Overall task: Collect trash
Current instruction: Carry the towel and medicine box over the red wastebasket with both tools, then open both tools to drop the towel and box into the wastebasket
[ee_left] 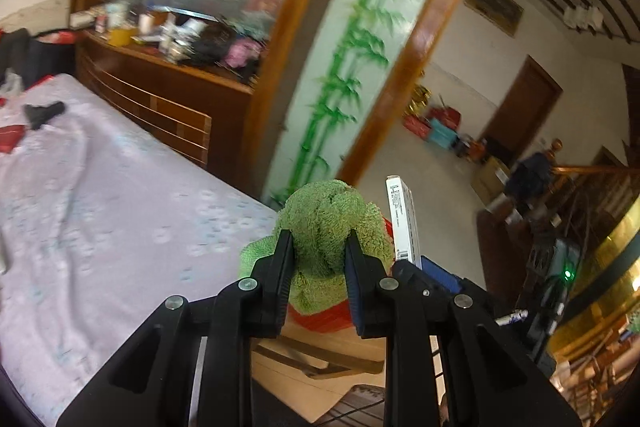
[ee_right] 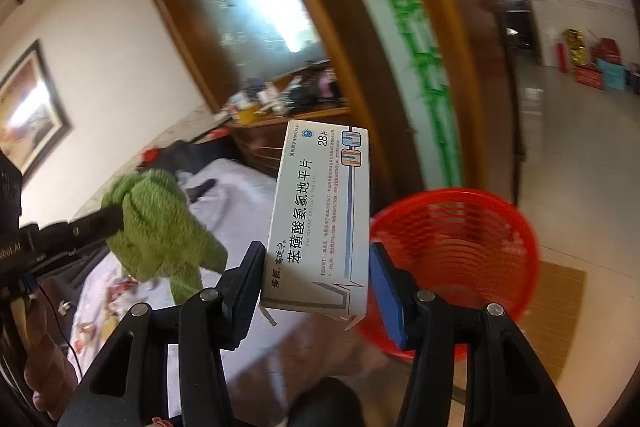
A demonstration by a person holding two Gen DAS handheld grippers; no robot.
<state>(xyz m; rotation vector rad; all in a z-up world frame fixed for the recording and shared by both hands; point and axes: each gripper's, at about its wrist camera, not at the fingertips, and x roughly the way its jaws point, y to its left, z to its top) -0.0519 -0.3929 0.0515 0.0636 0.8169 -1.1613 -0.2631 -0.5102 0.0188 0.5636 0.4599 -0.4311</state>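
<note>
My left gripper [ee_left: 319,241] is shut on a bunched green fuzzy cloth [ee_left: 324,211], which bulges above the two black fingers. Just under the cloth shows the rim of a red plastic basket [ee_left: 320,319]. My right gripper [ee_right: 316,251] is shut on a white medicine box [ee_right: 324,219] printed with blue text, held upright by its lower part. The red basket [ee_right: 460,247] stands on the floor just right of and behind the box. In the right wrist view the green cloth [ee_right: 160,231] hangs at the left from the other gripper's finger [ee_right: 100,223]. The box [ee_left: 402,223] also shows edge-on beside the cloth.
A bed with a lilac sheet [ee_left: 100,187] fills the left, with small dark and red items on it. Behind it stands a cluttered wooden dresser [ee_left: 168,83] under a mirror. A bamboo-painted panel [ee_left: 344,75] and wooden frames divide off a tiled hall [ee_right: 580,167]. A hand [ee_right: 44,367] shows at lower left.
</note>
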